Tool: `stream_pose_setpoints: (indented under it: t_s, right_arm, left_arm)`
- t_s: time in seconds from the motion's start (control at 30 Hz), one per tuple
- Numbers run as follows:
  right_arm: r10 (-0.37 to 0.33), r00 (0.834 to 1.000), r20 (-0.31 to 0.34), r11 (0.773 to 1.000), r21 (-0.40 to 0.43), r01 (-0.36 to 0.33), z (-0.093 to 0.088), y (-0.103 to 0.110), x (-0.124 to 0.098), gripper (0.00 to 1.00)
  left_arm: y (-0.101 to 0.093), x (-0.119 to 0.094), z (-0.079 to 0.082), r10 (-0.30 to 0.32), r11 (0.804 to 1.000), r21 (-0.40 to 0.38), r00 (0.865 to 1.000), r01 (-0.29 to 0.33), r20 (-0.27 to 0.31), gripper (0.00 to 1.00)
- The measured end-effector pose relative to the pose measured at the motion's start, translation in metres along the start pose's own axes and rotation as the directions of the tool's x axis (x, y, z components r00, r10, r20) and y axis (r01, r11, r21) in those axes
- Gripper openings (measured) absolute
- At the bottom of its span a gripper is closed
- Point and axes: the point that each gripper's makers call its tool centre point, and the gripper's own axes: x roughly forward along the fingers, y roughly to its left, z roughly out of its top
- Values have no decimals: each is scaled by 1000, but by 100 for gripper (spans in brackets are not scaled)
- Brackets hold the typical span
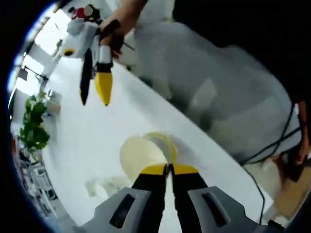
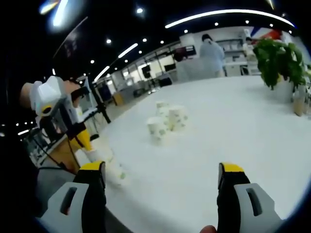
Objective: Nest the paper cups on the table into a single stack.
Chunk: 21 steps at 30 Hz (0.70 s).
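Pinching a cup (image 1: 146, 154) by its rim, the left gripper (image 1: 168, 168) is clamped above the white table (image 1: 87, 145). The right gripper (image 2: 160, 170) hovers with jaws spread wide, facing cups (image 2: 167, 119) clustered mid-table.

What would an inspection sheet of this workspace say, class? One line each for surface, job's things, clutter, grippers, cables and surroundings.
Surface: white table, bare in front.
Job's things: loose paper cups grouped mid-table; one cup pinched at its rim.
Clutter: nothing seen.
Grippers: left gripper shut on the cup; right gripper open, holding nothing.
Cables: black cable hanging past the table edge.
Surroundings: potted plant on the table's far side; a person standing behind; ceiling lights.
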Motion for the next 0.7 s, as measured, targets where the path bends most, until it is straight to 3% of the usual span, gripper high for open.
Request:
stream_pose_setpoints:
  t_s: [0.1,0.7]
  right_arm:
    - [1,1000,0,1000,-1,-1,1,0,0,94]
    - [1,1000,-8,1000,1,-1,-4,-1,-4,94]
  left_arm:
    - [3,-1,1,10,1000,10,1000,-10,5,8]
    - [-8,11,6,-23,999,-29,999,24,33,8]
